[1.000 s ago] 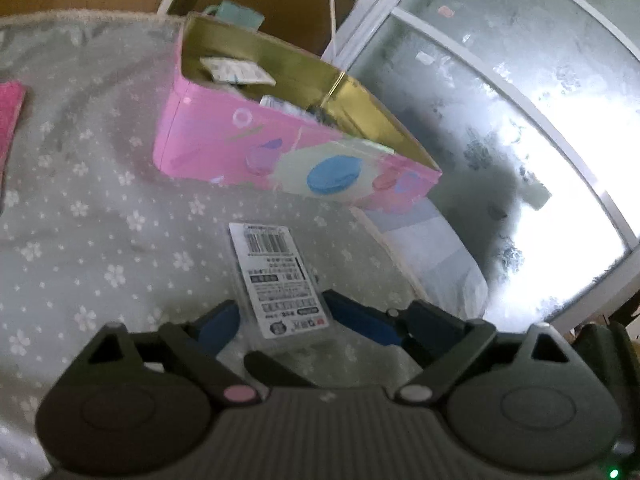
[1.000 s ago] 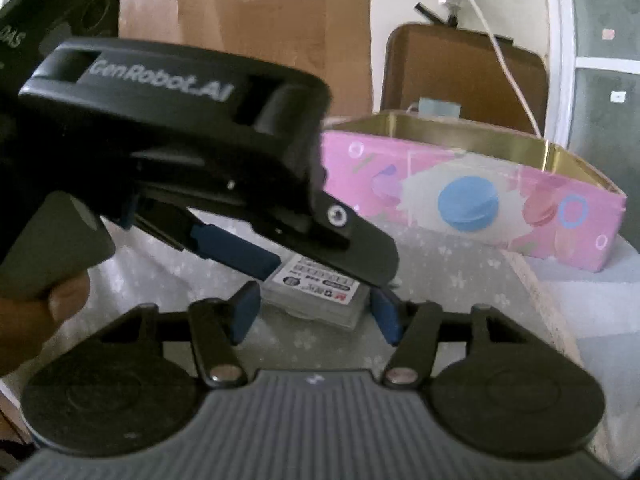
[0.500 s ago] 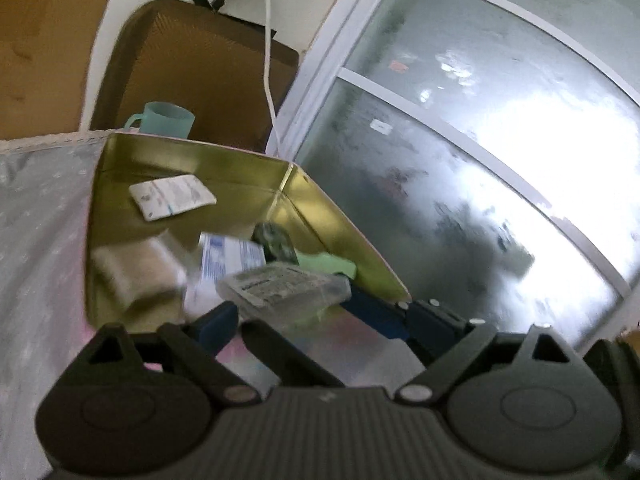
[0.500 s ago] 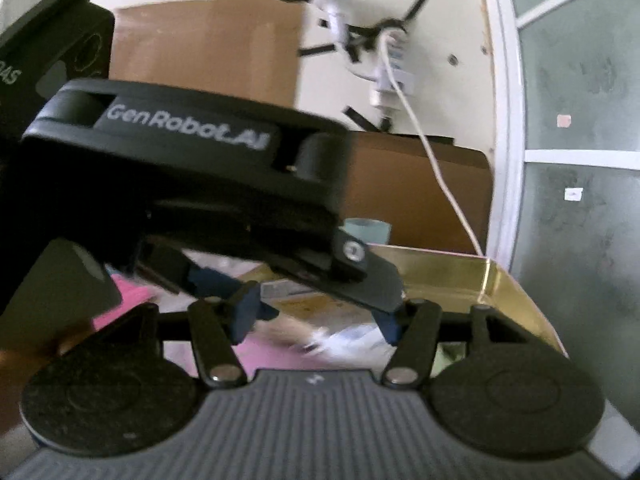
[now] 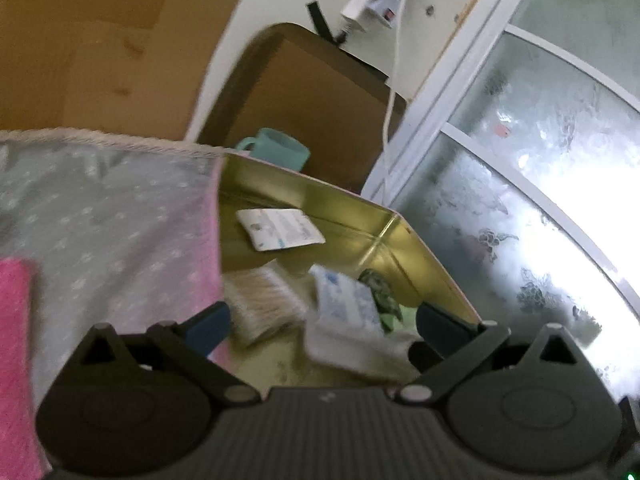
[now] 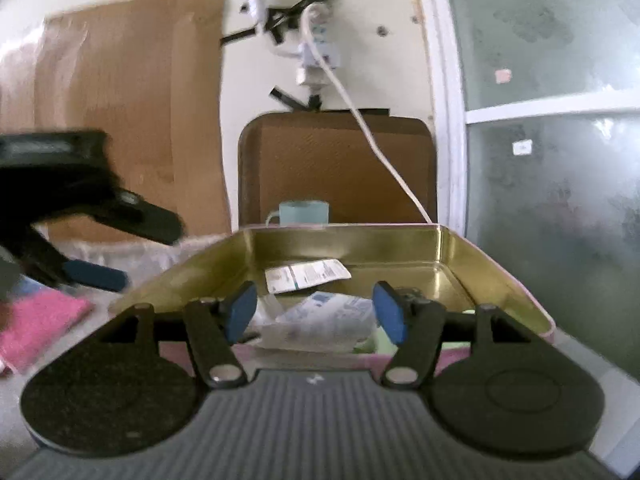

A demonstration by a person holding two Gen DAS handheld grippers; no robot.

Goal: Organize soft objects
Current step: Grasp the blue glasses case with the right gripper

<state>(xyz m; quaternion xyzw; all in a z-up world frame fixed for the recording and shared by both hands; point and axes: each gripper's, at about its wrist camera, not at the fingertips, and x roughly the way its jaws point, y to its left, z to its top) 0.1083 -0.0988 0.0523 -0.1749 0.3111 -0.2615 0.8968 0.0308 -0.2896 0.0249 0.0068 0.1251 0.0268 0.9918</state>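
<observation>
A grey flowered cloth (image 5: 104, 216) covers the table, and at its far edge sits the open tin (image 5: 436, 276), gold inside and pink outside. Several soft packets lie in it: a flat white sachet (image 5: 280, 229) near the back wall, a pale bundle (image 5: 262, 300) toward the left, and a blue-and-white packet (image 5: 346, 300) over something green. A pink cloth (image 5: 14, 344) lies on the table left of the tin, well apart from it; the right view shows it too (image 6: 38, 326).

The left gripper (image 5: 320, 322) hangs over the tin's near edge with its jaws spread wide and nothing between them. The right gripper (image 6: 316, 316) faces the tin from the front, jaws also parted and empty; the packets seen between its fingers lie in the tin beyond them.

The step in hand looks like the end of a drop into the tin. Judging by what is left out, the pink cloth is the next piece: a gripper would need to swing left, come down low over the cloth's edge, and close on enough fabric to lift it without dragging the tablecloth.
</observation>
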